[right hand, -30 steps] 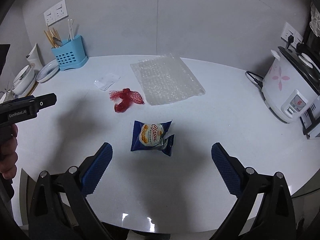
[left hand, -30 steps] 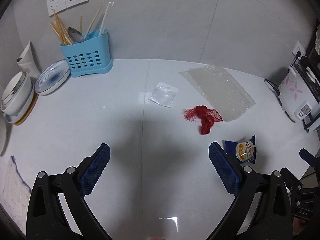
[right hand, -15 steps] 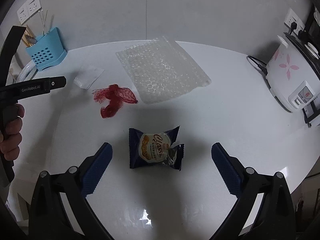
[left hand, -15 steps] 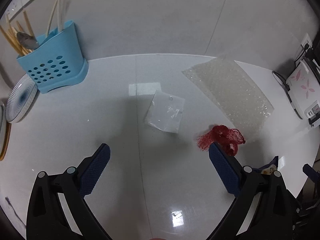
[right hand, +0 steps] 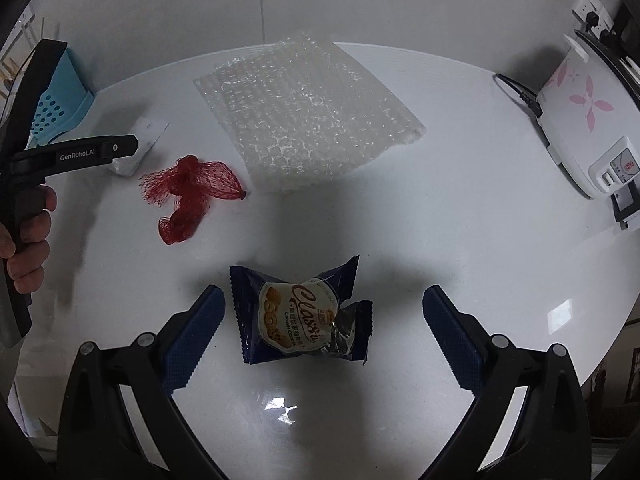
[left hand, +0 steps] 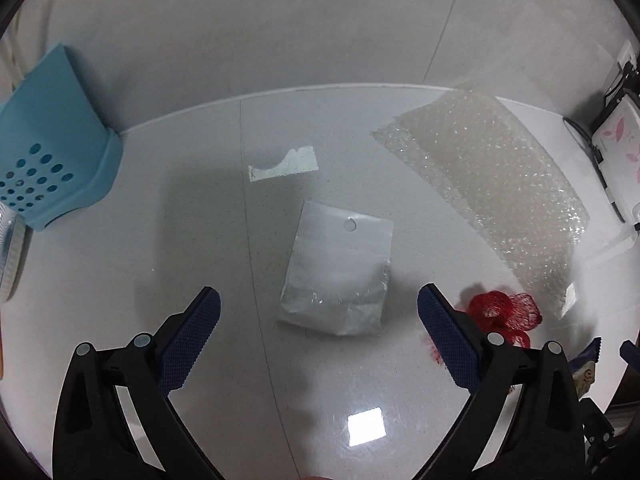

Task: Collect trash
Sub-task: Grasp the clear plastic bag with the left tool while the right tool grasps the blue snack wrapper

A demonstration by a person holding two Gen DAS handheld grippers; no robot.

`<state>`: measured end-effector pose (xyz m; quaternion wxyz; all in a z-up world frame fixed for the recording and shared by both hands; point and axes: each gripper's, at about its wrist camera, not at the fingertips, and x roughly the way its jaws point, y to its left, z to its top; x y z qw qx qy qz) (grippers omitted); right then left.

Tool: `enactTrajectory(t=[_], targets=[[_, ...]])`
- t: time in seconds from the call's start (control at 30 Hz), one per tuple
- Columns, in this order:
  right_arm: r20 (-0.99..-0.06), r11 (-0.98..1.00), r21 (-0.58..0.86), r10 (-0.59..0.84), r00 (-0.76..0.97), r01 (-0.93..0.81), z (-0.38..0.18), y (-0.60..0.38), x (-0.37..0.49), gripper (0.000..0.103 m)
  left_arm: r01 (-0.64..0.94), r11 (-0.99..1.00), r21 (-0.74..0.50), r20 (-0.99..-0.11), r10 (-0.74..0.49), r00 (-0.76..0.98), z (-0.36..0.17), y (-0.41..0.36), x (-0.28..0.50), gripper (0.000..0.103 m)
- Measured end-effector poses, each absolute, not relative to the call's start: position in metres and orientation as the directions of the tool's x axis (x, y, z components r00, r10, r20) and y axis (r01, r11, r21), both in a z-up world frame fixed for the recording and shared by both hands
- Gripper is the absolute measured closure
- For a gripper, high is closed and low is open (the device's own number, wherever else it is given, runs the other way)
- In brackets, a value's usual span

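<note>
Both grippers have dropped closer to the white table [right hand: 460,208] since a second ago. The bubble wrap [right hand: 308,108] lies at the back, the red net [right hand: 188,192] beside it. The left gripper [left hand: 318,312], jaws wide, frames the clear bag [left hand: 340,276], perhaps just above it; the right gripper [right hand: 324,312], equally wide, frames the cookie packet [right hand: 300,316].

A glossy white table [right hand: 460,216] stands against a grey tiled wall [left hand: 304,28], reflecting overhead light.
</note>
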<state>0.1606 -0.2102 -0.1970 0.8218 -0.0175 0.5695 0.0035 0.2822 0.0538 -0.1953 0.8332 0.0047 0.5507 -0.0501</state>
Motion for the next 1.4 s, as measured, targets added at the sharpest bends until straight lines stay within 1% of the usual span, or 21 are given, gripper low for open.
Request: enactTrajectory(t=[0.13, 0.27, 0.33, 0.37, 0.43, 0.47, 0.5, 0.53, 0.57, 0.6, 0.67, 0.7, 0.73, 0.8, 0.9, 0.93, 1.0, 1.13, 1.27, 1.3, 1.4], targets=[[-0.946, 0.998, -0.044, -0.030, 0.322, -0.037, -0.209, -0.202, 0.169, 0.008, 0.094, 0.994, -0.051, -0.929, -0.082, 0.361, -0.207, 0.053, 0.293, 0.006], [-0.956, 0.998, -0.043, -0.030, 0.291, -0.039, -0.218, -0.197, 0.176, 0.008, 0.114, 0.993, -0.011, -0.936, -0.051, 0.348, -0.216, 0.048, 0.301, 0.008], [-0.961, 0.998, -0.047, -0.035, 0.273, -0.036, -0.224, -0.195, 0.179, 0.008, 0.116, 0.993, -0.004, -0.936, -0.044, 0.349, -0.216, 0.047, 0.304, 0.011], [-0.964, 0.998, -0.046, -0.034, 0.264, -0.037, -0.226, -0.194, 0.181, 0.009, 0.117, 0.993, 0.006, -0.937, -0.035, 0.348, -0.216, 0.046, 0.307, 0.015], [-0.970, 0.998, -0.039, -0.028, 0.242, -0.041, -0.230, -0.192, 0.182, 0.017, 0.118, 0.993, 0.019, -0.938, -0.023, 0.346, -0.214, 0.044, 0.310, 0.022], [-0.972, 0.998, -0.039, -0.028, 0.235, -0.042, -0.232, -0.191, 0.182, 0.019, 0.117, 0.993, 0.020, -0.939, -0.021, 0.343, -0.213, 0.043, 0.312, 0.028], [-0.973, 0.998, -0.037, -0.026, 0.228, -0.044, -0.234, -0.190, 0.183, 0.022, 0.115, 0.993, 0.021, -0.941, -0.020, 0.339, -0.212, 0.042, 0.313, 0.034], [-0.975, 0.998, -0.036, -0.025, 0.219, -0.046, -0.235, -0.189, 0.184, 0.026, 0.111, 0.994, 0.020, -0.943, -0.018, 0.333, -0.211, 0.042, 0.314, 0.036], [-0.976, 0.998, -0.031, -0.021, 0.215, -0.046, -0.236, -0.189, 0.185, 0.027, 0.110, 0.994, 0.021, -0.944, -0.016, 0.328, -0.209, 0.039, 0.314, 0.042], [-0.977, 0.999, -0.026, -0.016, 0.214, -0.044, -0.236, -0.189, 0.186, 0.029, 0.110, 0.994, 0.022, -0.946, -0.015, 0.325, -0.209, 0.038, 0.313, 0.045], [-0.979, 0.999, -0.017, -0.008, 0.204, -0.041, -0.235, -0.188, 0.187, 0.034, 0.105, 0.994, 0.014, -0.950, -0.019, 0.312, -0.208, 0.037, 0.315, 0.047], [-0.980, 0.999, -0.008, 0.001, 0.197, -0.042, -0.235, -0.188, 0.188, 0.039, 0.104, 0.994, 0.017, -0.950, -0.017, 0.312, -0.207, 0.036, 0.316, 0.051], [-0.982, 0.999, 0.005, 0.013, 0.190, -0.043, -0.236, -0.188, 0.189, 0.045, 0.103, 0.995, 0.007, -0.950, -0.025, 0.310, -0.207, 0.037, 0.317, 0.051], [-0.982, 0.999, 0.005, 0.013, 0.187, -0.040, -0.235, -0.187, 0.190, 0.046, 0.095, 0.995, -0.010, -0.950, -0.039, 0.309, -0.206, 0.041, 0.315, 0.053], [-0.982, 0.999, 0.020, 0.028, 0.185, -0.040, -0.235, -0.187, 0.191, 0.054, 0.090, 0.995, -0.034, -0.950, -0.060, 0.308, -0.206, 0.049, 0.312, 0.054], [-0.982, 0.999, 0.020, 0.027, 0.186, -0.039, -0.235, -0.187, 0.192, 0.055, 0.091, 0.995, -0.037, -0.949, -0.064, 0.309, -0.206, 0.050, 0.312, 0.058], [-0.982, 0.999, 0.025, 0.032, 0.186, -0.039, -0.234, -0.188, 0.192, 0.059, 0.095, 0.995, -0.038, -0.947, -0.066, 0.315, -0.207, 0.053, 0.313, 0.061], [-0.981, 0.998, 0.032, 0.042, 0.188, -0.053, -0.233, -0.188, 0.191, 0.074, 0.097, 0.994, -0.041, -0.945, -0.070, 0.321, -0.205, 0.055, 0.313, 0.061], [-0.980, 0.998, 0.027, 0.038, 0.197, -0.060, -0.233, -0.186, 0.190, 0.075, 0.100, 0.994, -0.049, -0.942, -0.079, 0.325, -0.201, 0.057, 0.309, 0.062], [-0.979, 0.997, 0.035, 0.047, 0.198, -0.063, -0.232, -0.185, 0.189, 0.081, 0.102, 0.994, -0.050, -0.941, -0.081, 0.328, -0.200, 0.058, 0.308, 0.062], [-0.979, 0.997, 0.026, 0.039, 0.202, -0.067, -0.230, -0.180, 0.186, 0.083, 0.105, 0.993, -0.050, -0.937, -0.083, 0.341, -0.197, 0.058, 0.304, 0.059]])
